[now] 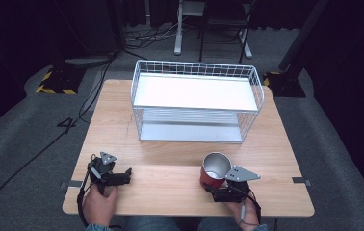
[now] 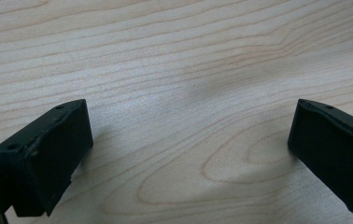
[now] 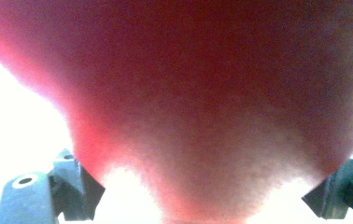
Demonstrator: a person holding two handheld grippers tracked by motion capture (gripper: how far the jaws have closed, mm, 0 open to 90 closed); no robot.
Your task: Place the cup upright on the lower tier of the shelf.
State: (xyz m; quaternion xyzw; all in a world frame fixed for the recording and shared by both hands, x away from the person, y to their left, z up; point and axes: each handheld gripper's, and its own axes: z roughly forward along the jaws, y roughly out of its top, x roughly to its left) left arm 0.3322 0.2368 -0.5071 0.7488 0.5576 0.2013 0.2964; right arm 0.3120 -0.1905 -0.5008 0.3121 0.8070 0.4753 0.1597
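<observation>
Red cup (image 1: pixel 214 172) clamped in right tool (image 1: pixel 220 188) | left tool (image 1: pixel 124 176) apart, on table (image 1: pixel 180 192)

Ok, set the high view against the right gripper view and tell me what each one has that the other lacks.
High view alone: the wooden table, the white wire basket at its far side, both hands, the left gripper, and the red cup's open silver inside, upright near the front edge.
Right gripper view alone: a close look at the cup's red wall sitting between that gripper's fingers, blurred and overexposed.
Shared: the red cup and the right gripper at it.
</observation>
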